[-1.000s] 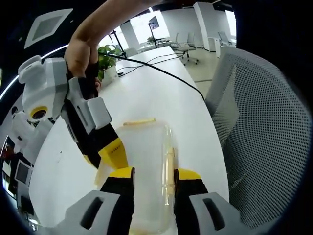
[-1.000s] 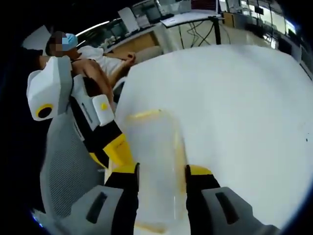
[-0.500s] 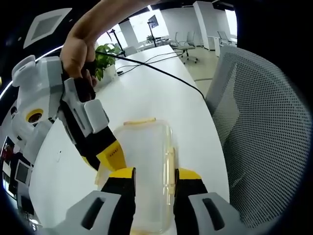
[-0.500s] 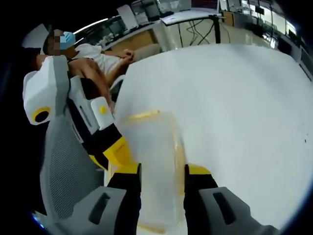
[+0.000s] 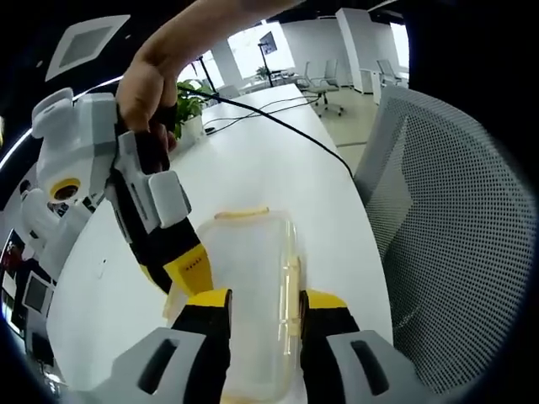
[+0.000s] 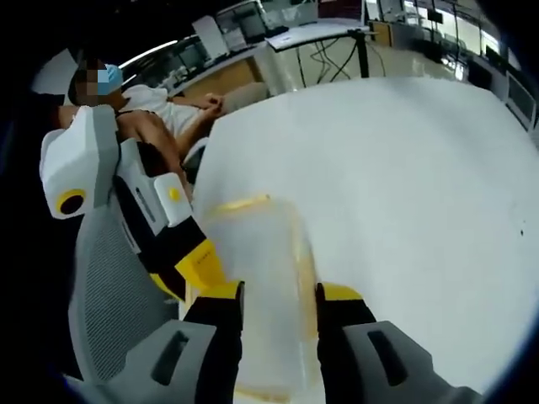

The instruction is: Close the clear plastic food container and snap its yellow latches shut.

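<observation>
Right now we see the clear rectangular plastic food container [image 5: 253, 295] lying flat on the long white table [image 5: 278, 168], lid down on the body, with both grippers over it from opposite ends. Left gripper view: the left gripper [image 5: 263, 301] has its yellow-tipped black jaws apart, one on each side of the container's near end; whether the tips touch the plastic we cannot tell. A pale yellow latch [image 5: 242, 214] runs along the far short edge and another yellow latch strip [image 5: 292, 282] along the right long edge, and we cannot tell if either is snapped down. The right gripper [image 5: 181, 261], white and grey with a yellow-and-black tip, comes in from the left side of this view, its tip at the container's left edge, gripped by a bare hand [image 5: 147, 93]. This view also gives us a black cable [image 5: 286, 126] trailing across the table, a green potted plant [image 5: 189, 97] at the far end and a grey mesh office chair back [image 5: 446, 227] just beside the table. Right gripper view: the right gripper [image 6: 278, 296] has jaws apart, straddling the same container [image 6: 257, 269], far yellow latch [image 6: 240, 203] visible; the left gripper [image 6: 181, 252] enters from the left with its yellow tip at the container's edge. This view shows the person's arm [image 6: 160, 139] and bare table [image 6: 404, 185] to the right.
</observation>
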Available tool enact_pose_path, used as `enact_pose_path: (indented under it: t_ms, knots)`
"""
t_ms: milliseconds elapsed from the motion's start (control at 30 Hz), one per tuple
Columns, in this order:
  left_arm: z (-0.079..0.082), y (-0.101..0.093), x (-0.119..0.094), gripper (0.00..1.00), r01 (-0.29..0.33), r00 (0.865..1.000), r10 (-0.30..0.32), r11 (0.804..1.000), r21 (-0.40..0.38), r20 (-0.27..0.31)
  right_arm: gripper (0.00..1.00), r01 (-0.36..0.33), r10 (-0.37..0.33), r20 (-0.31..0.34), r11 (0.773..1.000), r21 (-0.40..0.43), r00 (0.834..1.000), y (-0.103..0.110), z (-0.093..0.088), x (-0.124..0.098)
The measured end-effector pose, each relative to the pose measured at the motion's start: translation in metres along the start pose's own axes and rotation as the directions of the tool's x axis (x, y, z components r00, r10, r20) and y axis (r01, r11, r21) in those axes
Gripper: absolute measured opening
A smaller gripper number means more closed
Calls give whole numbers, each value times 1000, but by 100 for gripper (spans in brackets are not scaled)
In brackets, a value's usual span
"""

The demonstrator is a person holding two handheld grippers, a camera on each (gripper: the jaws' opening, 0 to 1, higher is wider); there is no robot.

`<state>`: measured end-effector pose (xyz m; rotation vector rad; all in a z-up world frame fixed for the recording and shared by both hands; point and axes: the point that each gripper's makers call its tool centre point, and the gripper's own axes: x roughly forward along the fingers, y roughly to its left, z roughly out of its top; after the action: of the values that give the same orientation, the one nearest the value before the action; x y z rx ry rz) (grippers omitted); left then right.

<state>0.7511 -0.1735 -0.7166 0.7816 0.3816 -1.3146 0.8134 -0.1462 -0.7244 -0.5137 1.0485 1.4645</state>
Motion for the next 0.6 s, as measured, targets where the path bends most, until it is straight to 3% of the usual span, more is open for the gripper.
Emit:
enact_pose_path:
  t_ms: [400,600]
  knots:
    - [-7,0,-10,26,-10,1000,9,999,-43,-21,31,31,-32,-9,998,-62,999,1,1,-1]
    - [-7,1,-20,29,-24,1000,22,997,-79,-17,33,72,-70,25,995,-64,997,-2,6,-11]
